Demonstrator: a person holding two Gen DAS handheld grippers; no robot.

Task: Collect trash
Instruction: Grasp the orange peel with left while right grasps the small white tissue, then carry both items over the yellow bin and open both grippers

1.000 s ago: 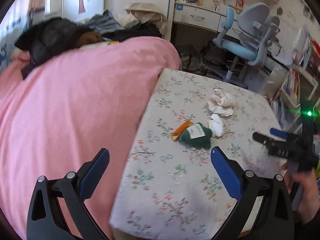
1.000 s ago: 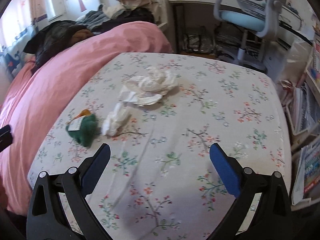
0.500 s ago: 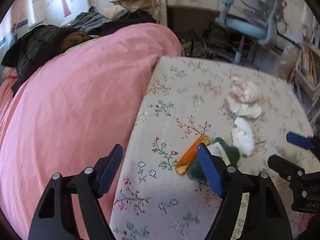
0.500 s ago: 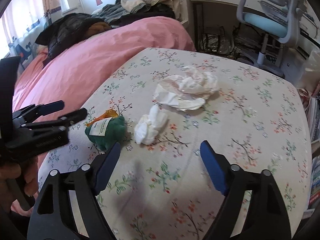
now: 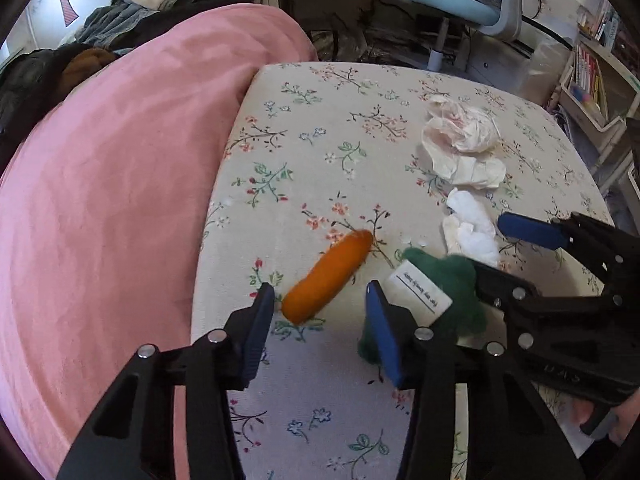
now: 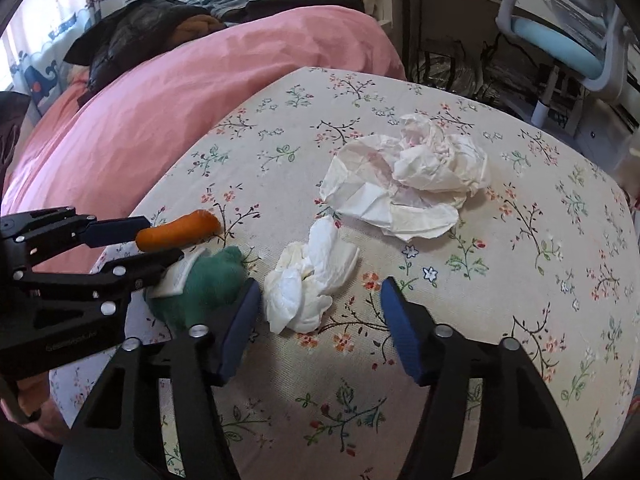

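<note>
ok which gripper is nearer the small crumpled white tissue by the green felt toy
Right. The right gripper frames the small crumpled white tissue, jaws closing, pads not touching. The left gripper sits beyond the green felt toy, around the orange felt carrot.

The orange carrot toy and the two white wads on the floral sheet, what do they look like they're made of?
Carrot toy: probably felted wool or plush, with a matte, fuzzy edge and no shine. Small wad: soft tissue, judging by its limp, rounded folds. Large wad: thin paper or tissue, with sharper creases and faint pink staining.
</note>
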